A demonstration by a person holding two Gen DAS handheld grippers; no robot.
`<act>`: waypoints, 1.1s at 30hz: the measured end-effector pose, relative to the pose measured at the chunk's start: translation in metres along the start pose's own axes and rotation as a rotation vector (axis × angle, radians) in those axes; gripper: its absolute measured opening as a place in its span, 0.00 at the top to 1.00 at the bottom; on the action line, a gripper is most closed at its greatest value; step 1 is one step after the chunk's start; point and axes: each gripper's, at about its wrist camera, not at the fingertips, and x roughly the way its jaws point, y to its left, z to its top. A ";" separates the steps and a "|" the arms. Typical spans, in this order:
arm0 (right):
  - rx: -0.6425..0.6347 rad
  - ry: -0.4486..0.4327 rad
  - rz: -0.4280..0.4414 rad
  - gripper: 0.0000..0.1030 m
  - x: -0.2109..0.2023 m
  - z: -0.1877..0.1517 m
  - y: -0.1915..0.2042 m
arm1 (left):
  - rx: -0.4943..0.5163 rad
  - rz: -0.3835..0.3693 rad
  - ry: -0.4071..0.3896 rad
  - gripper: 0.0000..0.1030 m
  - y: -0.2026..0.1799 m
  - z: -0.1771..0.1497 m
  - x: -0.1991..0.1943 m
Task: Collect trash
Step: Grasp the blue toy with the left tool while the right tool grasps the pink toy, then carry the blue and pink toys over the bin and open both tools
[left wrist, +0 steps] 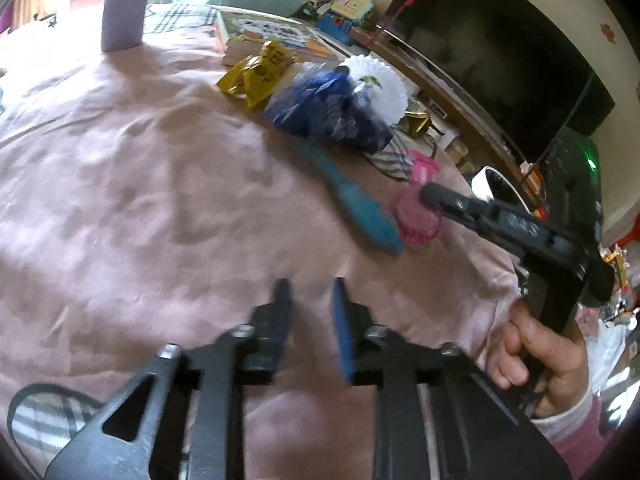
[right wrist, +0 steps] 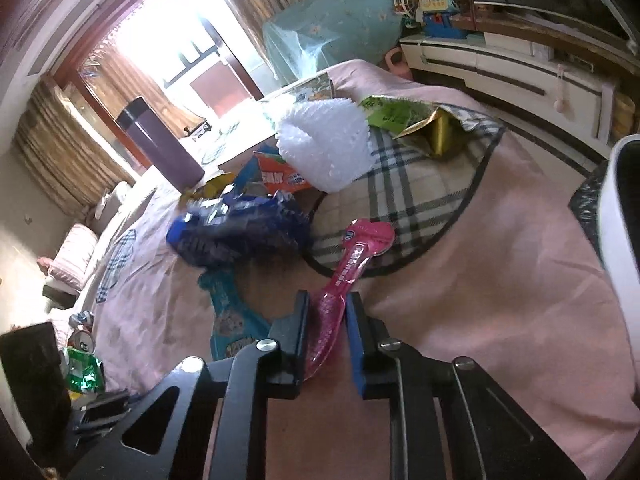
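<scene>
Trash lies on a pink bedsheet (left wrist: pixel 140 200). A pink plastic wrapper (right wrist: pixel 352 268) sits between the fingers of my right gripper (right wrist: pixel 326 340), which is shut on its near end; it also shows in the left wrist view (left wrist: pixel 412 220). Beside it lie a teal wrapper (right wrist: pixel 228 320), a crumpled blue bag (right wrist: pixel 240 228), a white foam sleeve (right wrist: pixel 324 144), an orange packet (right wrist: pixel 280 172) and a green-gold bag (right wrist: pixel 412 120). My left gripper (left wrist: pixel 310 320) hovers over bare sheet, slightly open and empty, short of the teal wrapper (left wrist: pixel 360 204) and blue bag (left wrist: pixel 328 108).
A white bin with a black liner (right wrist: pixel 624 216) stands at the bed's right edge. A plaid cushion (right wrist: pixel 412 192) lies under some trash. A purple bottle (right wrist: pixel 160 140) and a picture book (left wrist: pixel 272 36) stand farther back. Cans and a green wrapper (right wrist: pixel 82 360) lie at the left.
</scene>
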 end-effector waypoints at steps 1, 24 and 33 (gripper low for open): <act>-0.001 -0.002 -0.005 0.85 -0.004 -0.001 -0.001 | 0.010 0.004 -0.003 0.63 -0.003 0.001 0.001; 0.005 -0.003 -0.042 0.66 -0.025 -0.017 -0.037 | 0.079 0.159 -0.029 0.60 -0.053 0.033 0.046; -0.037 -0.049 0.038 0.84 -0.058 -0.022 -0.041 | 0.113 0.082 -0.044 0.83 -0.076 0.002 0.022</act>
